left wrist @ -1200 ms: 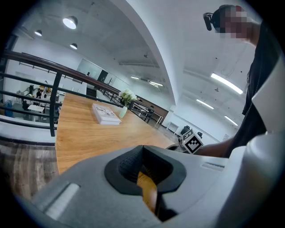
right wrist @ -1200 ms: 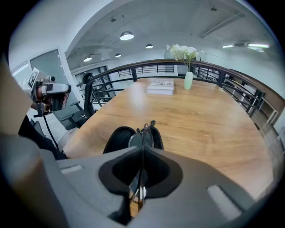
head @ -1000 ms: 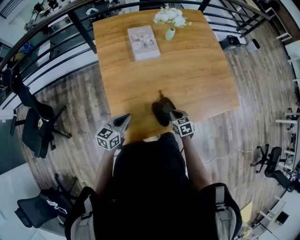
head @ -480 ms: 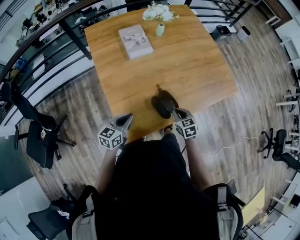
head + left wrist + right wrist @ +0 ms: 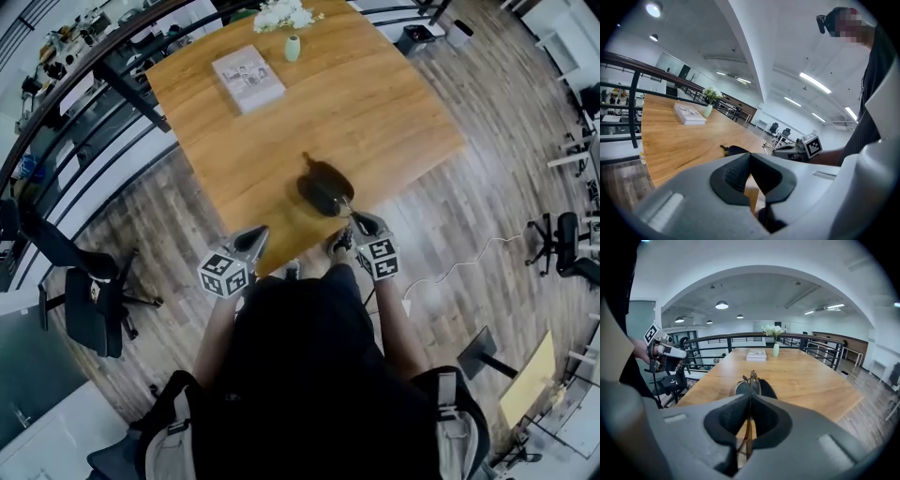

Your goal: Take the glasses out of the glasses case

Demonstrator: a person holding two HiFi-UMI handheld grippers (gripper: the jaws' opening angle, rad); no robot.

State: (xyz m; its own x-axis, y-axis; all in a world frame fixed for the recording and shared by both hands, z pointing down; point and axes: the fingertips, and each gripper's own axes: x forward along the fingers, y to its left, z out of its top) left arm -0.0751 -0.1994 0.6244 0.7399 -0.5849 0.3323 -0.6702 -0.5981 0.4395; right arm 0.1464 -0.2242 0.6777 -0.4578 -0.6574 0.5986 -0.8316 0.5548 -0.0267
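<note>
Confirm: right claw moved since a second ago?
Yes. The right claw, holding thin metal-framed glasses, drew back from the dark oval glasses case toward the wooden table's edge.

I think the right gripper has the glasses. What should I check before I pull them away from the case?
1. Right gripper shut on glasses: ok, frame pinched between the jaws.
2. Glasses clear of glasses case: cannot tell; lenses overlap the case in the right gripper view.
3. Left gripper free: ok, jaws together, nothing between, apart from the case.
4. Case resting on table: ok, close to the near edge.
5. Book and vase out of the way: ok, at the far end.
</note>
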